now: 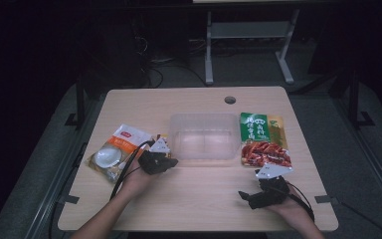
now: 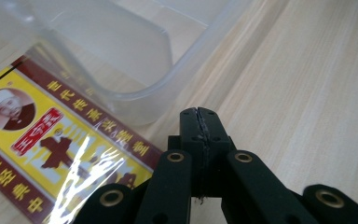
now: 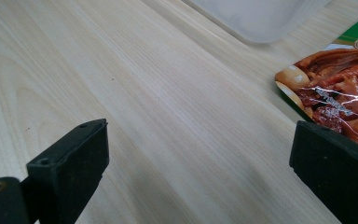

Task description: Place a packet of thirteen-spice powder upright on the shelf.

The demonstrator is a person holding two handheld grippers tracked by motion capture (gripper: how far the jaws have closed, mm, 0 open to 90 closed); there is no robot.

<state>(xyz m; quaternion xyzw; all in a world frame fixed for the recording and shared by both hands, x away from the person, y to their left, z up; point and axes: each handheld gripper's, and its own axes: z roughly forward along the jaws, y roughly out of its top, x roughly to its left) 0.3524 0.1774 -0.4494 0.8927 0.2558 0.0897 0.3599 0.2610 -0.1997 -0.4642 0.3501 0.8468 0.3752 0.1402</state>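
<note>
The left hand-held gripper (image 1: 170,161) sits low over the tabletop (image 1: 199,194), jaws pressed together with nothing between them, their tips just beside the near left corner of the clear plastic container (image 1: 204,136). A yellow packet (image 2: 51,149) lies next to those tips, partly under the container's corner. Left of it lies an orange-and-white packet (image 1: 113,152). The right hand-held gripper (image 1: 244,196) rests near the table's front edge, jaws wide apart and empty, with the green-and-red food packet (image 1: 263,140) just beyond it.

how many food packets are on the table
3: a white and orange packet at the table's left, a yellow packet beside the clear container, and a green packet right of it. Others may be hidden.
</note>
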